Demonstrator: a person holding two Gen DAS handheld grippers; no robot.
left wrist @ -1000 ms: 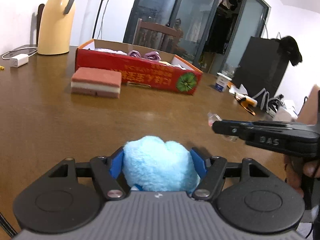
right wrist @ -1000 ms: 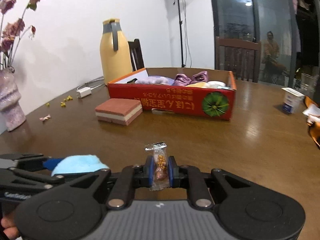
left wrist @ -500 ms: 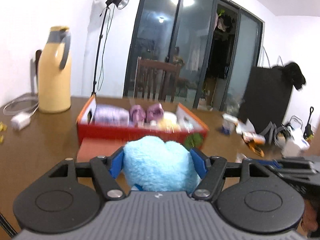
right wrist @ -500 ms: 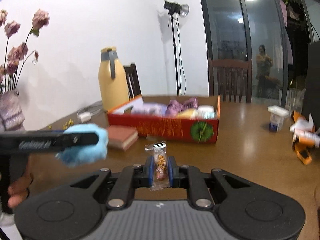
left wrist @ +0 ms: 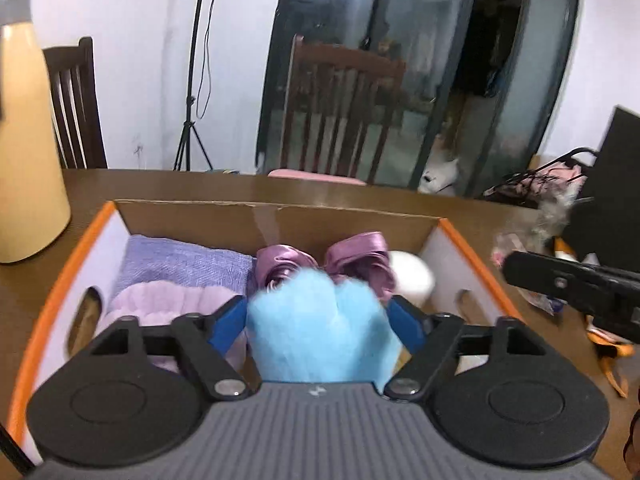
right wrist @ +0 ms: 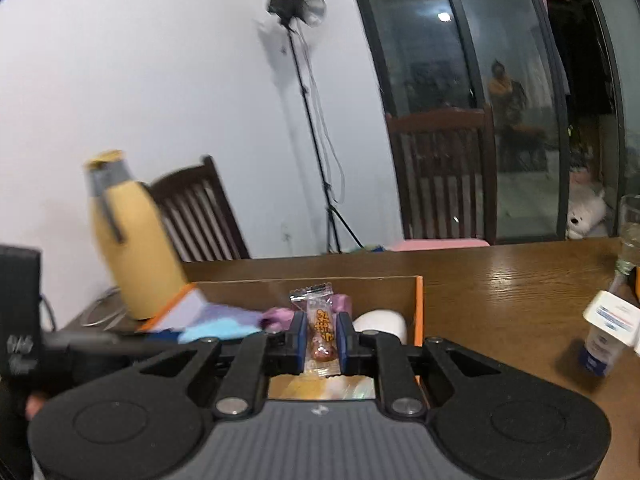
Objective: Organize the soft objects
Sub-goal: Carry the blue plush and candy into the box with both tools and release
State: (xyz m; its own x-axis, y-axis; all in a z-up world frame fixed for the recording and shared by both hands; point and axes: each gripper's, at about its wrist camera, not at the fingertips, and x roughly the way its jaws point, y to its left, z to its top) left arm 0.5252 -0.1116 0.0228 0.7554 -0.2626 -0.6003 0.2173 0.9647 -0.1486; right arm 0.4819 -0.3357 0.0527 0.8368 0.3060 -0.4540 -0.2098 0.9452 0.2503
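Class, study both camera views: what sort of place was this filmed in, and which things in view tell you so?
Most likely a home dining room. A wooden dining table with wooden chairs pulled up to it, a yellow thermos jug standing on it, and glass sliding doors behind. The light stand suggests a staged recording.

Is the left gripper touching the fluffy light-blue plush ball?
Touching. The left wrist view shows the left gripper with both blue pads pressed into the sides of the fluffy light-blue plush ball, held over the open cardboard box.
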